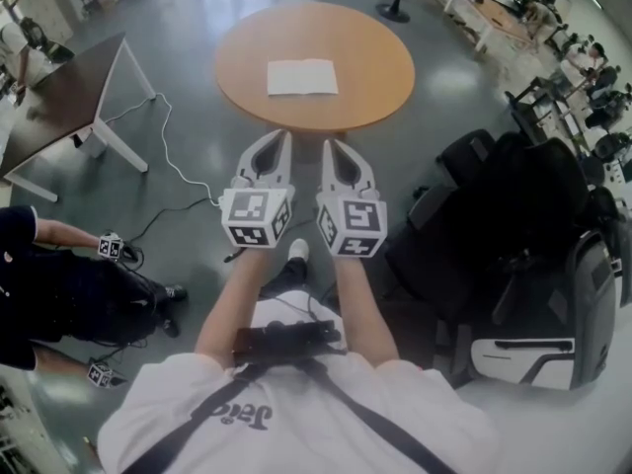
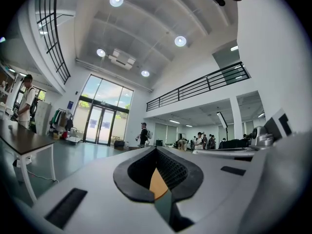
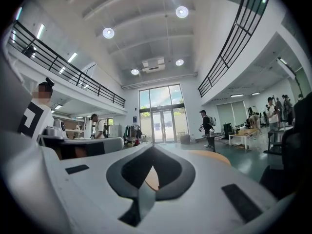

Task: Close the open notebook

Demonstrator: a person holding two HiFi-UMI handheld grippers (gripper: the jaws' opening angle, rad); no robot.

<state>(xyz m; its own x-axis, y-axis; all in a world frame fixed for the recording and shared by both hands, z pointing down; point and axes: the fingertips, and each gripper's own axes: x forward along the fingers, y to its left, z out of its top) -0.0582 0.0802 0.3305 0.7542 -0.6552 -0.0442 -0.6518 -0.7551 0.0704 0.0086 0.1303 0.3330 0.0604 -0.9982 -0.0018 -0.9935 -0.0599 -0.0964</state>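
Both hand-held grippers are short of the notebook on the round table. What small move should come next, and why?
Probably carry both forward over the round table. The left hand-held gripper and right hand-held gripper are only about level with its near edge, both shut and empty. The open notebook lies flat farther in, untouched, so neither can reach a page yet.

The notebook (image 1: 302, 77) is white, the table (image 1: 375, 67) orange-brown, the floor (image 1: 197, 117) grey-green, the desk (image 1: 59, 97) dark brown.
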